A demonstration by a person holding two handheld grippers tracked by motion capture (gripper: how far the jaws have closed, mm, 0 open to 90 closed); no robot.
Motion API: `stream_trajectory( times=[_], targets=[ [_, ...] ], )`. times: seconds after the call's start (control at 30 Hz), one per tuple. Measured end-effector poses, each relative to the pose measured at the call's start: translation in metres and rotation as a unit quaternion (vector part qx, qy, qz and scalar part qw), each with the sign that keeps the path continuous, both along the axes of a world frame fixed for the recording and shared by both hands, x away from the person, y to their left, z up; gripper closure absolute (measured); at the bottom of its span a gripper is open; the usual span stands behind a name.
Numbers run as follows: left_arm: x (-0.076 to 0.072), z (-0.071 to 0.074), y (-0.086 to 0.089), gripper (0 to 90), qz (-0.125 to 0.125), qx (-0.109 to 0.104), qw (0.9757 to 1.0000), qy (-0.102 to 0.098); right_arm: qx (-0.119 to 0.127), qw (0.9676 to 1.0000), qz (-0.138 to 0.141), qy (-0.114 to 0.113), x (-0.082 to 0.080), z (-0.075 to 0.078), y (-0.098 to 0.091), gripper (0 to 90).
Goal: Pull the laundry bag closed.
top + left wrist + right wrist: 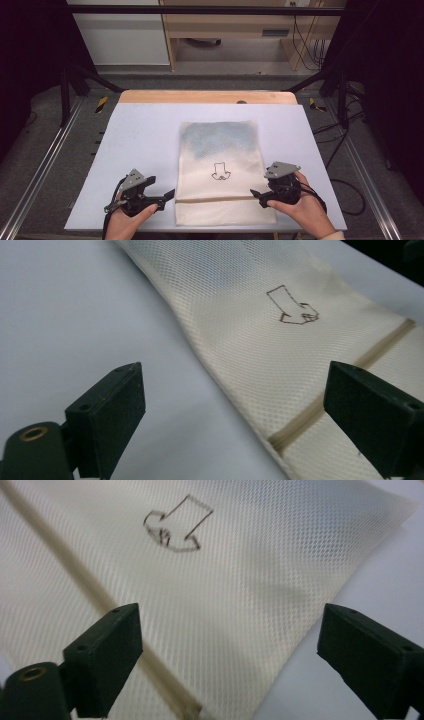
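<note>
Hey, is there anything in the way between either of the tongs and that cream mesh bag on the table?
Nothing visible. The left tongs and right tongs stand open at the mesh bag's two side edges, with bare table around them.

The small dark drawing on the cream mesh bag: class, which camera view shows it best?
The right gripper view: the drawing is largest and sharpest there, its outline clear against the mesh bag. The left gripper view shows it smaller and farther off, skewed. The high view shows the whole bag, with the drawing tiny at its middle.

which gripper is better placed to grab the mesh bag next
Neither clearly; slight edge to the left gripper, tip nearly touching the mesh bag at its tan band. The right gripper mirrors it, both jaws open.
</note>
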State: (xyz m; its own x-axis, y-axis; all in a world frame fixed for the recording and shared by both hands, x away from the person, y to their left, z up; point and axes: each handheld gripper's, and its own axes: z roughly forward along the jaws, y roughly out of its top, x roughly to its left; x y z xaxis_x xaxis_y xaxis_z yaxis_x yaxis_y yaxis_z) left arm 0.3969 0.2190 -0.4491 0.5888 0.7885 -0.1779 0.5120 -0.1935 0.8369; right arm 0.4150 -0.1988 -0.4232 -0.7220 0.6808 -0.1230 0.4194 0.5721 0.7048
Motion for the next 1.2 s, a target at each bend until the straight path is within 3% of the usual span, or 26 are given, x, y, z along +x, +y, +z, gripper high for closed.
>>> stream_trajectory(
  times=[0.03,0.07,0.13,0.27,0.33,0.47,0.77,0.9,0.93,1.03,1.13,1.2],
  targets=[
    [0.000,0.000,0.000,9.1,0.000,0.000,1.0000,0.000,0.000,1.0000,0.000,0.000,0.000,0.000,0.000,10.5],
    [0.005,0.003,0.004,8.5,0.009,0.009,0.9999,-0.010,0.018,0.9996,-0.018,-0.012,0.004,0.004,0.004,9.4],
    [0.007,0.005,0.006,8.0,0.013,0.012,0.9997,-0.014,0.032,0.9990,-0.026,-0.019,0.005,0.006,0.006,8.8],
    [0.016,0.013,0.024,4.4,0.030,0.026,0.9986,-0.035,0.076,0.9947,-0.051,-0.046,0.013,0.015,0.008,7.1],
    [0.017,0.015,0.028,4.3,0.035,0.031,0.9980,-0.041,0.082,0.9939,-0.054,-0.050,0.014,0.017,0.007,6.9],
    [0.024,0.025,0.049,4.4,0.063,0.042,0.9954,-0.059,0.105,0.9893,-0.074,-0.070,0.019,0.024,-0.001,6.6],
    [0.035,0.029,0.074,4.3,0.090,0.044,0.9926,-0.068,0.111,0.9833,-0.111,-0.092,0.024,0.028,-0.023,6.6],
    [0.039,0.028,0.086,4.5,0.101,0.045,0.9912,-0.072,0.115,0.9795,-0.133,-0.099,0.026,0.029,-0.037,6.9],
    [0.041,0.027,0.091,4.6,0.106,0.050,0.9902,-0.075,0.115,0.9771,-0.147,-0.103,0.026,0.028,-0.045,6.9],
    [0.042,0.026,0.096,5.2,0.113,0.055,0.9891,-0.078,0.114,0.9753,-0.159,-0.103,0.027,0.027,-0.052,6.9],
    [0.044,0.023,0.103,8.0,0.115,0.055,0.9889,-0.075,0.116,0.9711,-0.181,-0.102,0.028,0.023,-0.065,7.4],
    [0.045,0.020,0.106,8.0,0.119,0.060,0.9883,-0.075,0.115,0.9706,-0.185,-0.101,0.028,0.022,-0.068,7.4]
  ],
)
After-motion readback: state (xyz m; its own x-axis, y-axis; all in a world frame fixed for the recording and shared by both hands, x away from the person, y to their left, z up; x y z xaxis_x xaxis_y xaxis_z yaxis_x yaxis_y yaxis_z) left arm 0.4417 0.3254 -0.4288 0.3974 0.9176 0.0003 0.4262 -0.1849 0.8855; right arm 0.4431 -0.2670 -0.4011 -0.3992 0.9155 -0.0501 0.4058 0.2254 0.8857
